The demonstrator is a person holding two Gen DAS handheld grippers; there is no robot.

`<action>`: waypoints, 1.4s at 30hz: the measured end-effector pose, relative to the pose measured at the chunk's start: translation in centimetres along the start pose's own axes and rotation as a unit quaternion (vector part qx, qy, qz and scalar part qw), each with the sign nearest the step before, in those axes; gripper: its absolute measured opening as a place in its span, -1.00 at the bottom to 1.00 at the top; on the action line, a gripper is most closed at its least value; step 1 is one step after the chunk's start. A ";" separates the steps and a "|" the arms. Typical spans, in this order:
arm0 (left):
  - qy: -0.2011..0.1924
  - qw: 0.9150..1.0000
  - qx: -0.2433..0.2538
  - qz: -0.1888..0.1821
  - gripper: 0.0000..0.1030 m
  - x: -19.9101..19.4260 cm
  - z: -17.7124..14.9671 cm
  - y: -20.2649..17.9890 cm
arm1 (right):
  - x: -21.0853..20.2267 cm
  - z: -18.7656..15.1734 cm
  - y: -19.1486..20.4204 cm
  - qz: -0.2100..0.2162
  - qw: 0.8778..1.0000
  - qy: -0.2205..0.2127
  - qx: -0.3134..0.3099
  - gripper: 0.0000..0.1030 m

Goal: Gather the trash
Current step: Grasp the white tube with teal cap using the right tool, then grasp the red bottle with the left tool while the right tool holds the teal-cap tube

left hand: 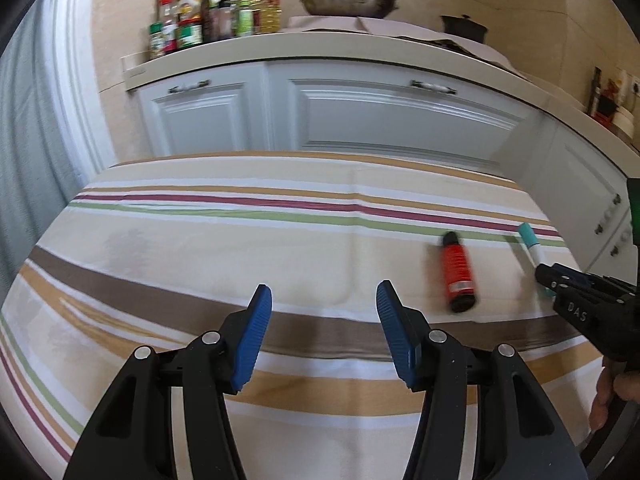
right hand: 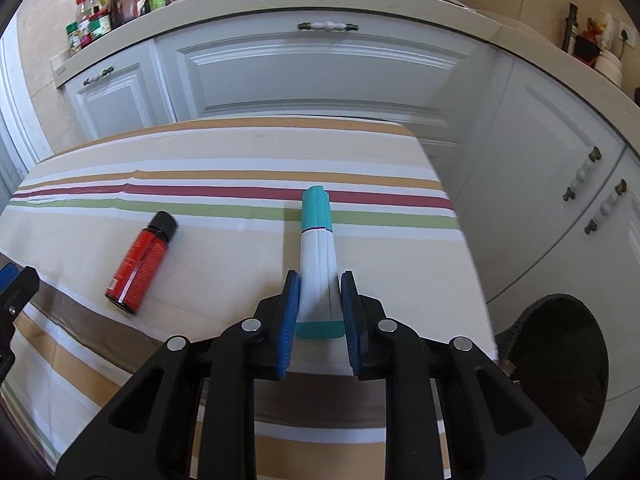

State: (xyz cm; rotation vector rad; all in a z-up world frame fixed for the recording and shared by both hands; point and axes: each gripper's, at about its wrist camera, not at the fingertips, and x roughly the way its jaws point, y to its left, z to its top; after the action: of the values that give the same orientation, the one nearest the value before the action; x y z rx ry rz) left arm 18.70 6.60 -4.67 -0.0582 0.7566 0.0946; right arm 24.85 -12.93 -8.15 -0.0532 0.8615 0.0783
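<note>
Cabinets (right hand: pixel 320 76) in white, with paneled doors and pale handles, run behind the table (left hand: pixel 200 264) and curve round its right side. On the worktop above them stands a cluster of spice jars and oil bottles (left hand: pixel 212 20) at the left, a metal wok (left hand: pixel 348 2) further right, and a dark lidded pot (left hand: pixel 464 28) beyond it. A dark round opening (right hand: pixel 560 352) shows low on the floor side, right of the table's edge, in the right wrist view. The table wears a cream cloth striped in tan, brown, maroon and green. Nothing lies between the two pieces of trash and the fingers.

The white tube (right hand: pixel 318 264) has a teal cap at its far end and a teal crimped band at its near end. It lies near the table's right edge, pointing away across the stripes. The right gripper (right hand: pixel 319 300) has its blue fingers (right hand: pixel 290 320) closed narrowly on the tube's near end, one pad pressed to each side.

The red bottle (left hand: pixel 458 274) lies on its side left of the tube, well apart from it, with a black cap pointing away and a black base toward the camera. It looks slightly blurred.

The left gripper (left hand: pixel 324 320) hangs over bare cloth left of the bottle, its fingers about half spread and holding nothing.
</note>
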 end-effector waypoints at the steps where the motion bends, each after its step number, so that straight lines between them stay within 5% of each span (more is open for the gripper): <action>1: 0.000 1.000 0.005 -0.005 0.05 0.1 0.1 -0.7 | 0.0 0.0 -0.3 -0.001 1.000 -0.001 0.001 -0.60; 28: 0.030 0.998 0.046 -0.033 0.05 3.8 0.9 -7.4 | -0.3 -0.7 -5.1 -0.002 1.000 -0.002 0.019 -0.59; 30: 0.030 0.998 0.047 -0.034 -0.04 3.9 1.0 -7.3 | -0.2 -0.7 -5.2 -0.002 1.000 -0.002 0.020 -0.59; 34: 0.040 0.997 0.057 -0.044 -0.51 4.2 0.9 -7.7 | -0.3 -0.8 -5.3 -0.001 1.000 -0.002 0.023 -0.59; 42: 0.029 0.996 0.066 -0.044 -0.52 3.7 0.8 -8.0 | -0.5 -0.9 -5.5 -0.006 1.000 -0.004 0.024 -0.59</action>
State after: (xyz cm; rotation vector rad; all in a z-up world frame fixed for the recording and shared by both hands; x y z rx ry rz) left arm 22.73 -1.03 -6.47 0.0321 0.8159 -0.0423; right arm 24.34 -18.50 -8.29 -0.0119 0.8545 0.0468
